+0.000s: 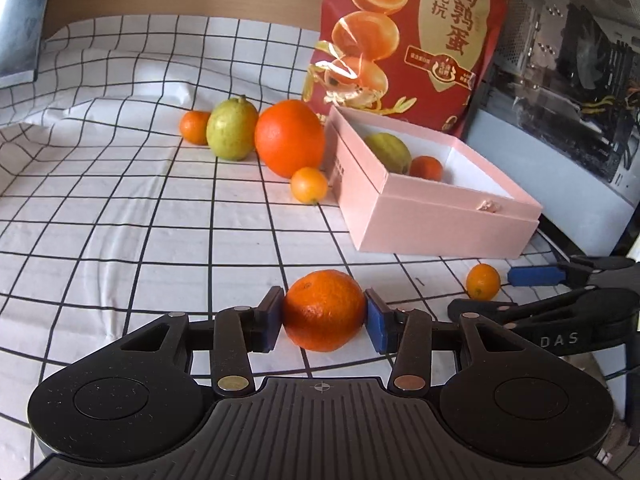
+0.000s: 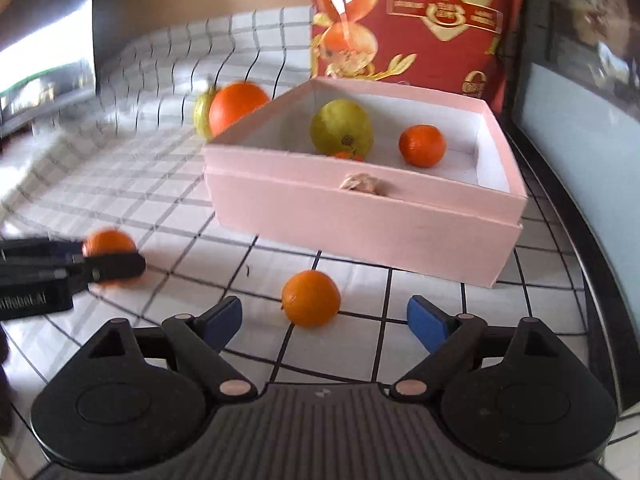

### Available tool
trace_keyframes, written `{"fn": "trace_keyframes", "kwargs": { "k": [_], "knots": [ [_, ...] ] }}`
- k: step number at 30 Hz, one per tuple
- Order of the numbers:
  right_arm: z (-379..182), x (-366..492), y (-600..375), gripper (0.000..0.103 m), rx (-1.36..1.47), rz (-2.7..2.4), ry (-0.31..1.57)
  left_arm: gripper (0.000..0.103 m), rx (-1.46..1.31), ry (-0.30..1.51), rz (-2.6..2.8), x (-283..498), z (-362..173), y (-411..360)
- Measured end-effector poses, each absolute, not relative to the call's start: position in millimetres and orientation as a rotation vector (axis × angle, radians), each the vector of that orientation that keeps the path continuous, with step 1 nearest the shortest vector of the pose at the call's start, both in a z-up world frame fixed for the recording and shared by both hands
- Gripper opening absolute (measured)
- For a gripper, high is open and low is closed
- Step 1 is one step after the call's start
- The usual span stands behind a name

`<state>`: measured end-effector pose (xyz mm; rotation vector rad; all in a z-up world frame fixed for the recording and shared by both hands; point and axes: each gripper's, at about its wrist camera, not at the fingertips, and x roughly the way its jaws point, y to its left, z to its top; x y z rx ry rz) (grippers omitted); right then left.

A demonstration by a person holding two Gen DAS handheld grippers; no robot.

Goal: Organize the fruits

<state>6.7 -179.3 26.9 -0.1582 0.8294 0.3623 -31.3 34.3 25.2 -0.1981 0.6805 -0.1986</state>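
Grasp-and-transfer step of the fruit sorting. The left gripper [image 1: 323, 314] is clamping a mandarin [image 1: 324, 310] between its two blue pads, one pad pressing each side of the fruit, just in front of the near wall of the pink box [image 1: 440, 224]. The right gripper [image 2: 325, 322] is standing with its jaws wide apart, and a small orange [image 2: 311, 298] is lying on the checked cloth [image 1: 120, 220] between and slightly ahead of its fingertips, untouched, also just before the box's near wall.

Inside the box a green pear [image 2: 342, 128] and a small mandarin [image 2: 422, 145] are already lying; a third orange fruit is only partly showing behind the near wall. To the left of the box, a large orange [image 1: 289, 142], a second pear [image 1: 232, 128] and two smaller citrus fruits are waiting on the cloth.

Judged next move: the left gripper needs to lift the mandarin above the box's rim, carry it forward and release it over the bare white floor at the box's right side. The right gripper needs only to advance and close on the small orange.

Edges: the box's near wall is the obstacle to clear; a red snack bag [image 1: 412, 40] is standing close behind the box, and a computer case is crowding its right side. Open cloth is lying to the box's left.
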Motion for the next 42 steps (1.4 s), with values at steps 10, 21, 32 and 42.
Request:
{"fn": "trace_keyframes", "kwargs": {
  "k": [10, 21, 32, 42],
  "knots": [
    [27, 16, -178, 0.103, -0.143, 0.301, 0.906, 0.048, -0.193, 0.683, -0.196, -31, 25, 33],
    [28, 15, -182, 0.097, -0.145, 0.331, 0.880, 0.049, -0.185, 0.684, -0.194, -31, 25, 32],
    [34, 1, -169, 0.053, -0.179, 0.421, 0.829, 0.049, -0.187, 0.686, -0.194, -31, 24, 32],
    [36, 6, -181, 0.035, -0.142, 0.401, 0.837, 0.049, -0.204, 0.686, -0.195, -31, 25, 33]
  ]
}}
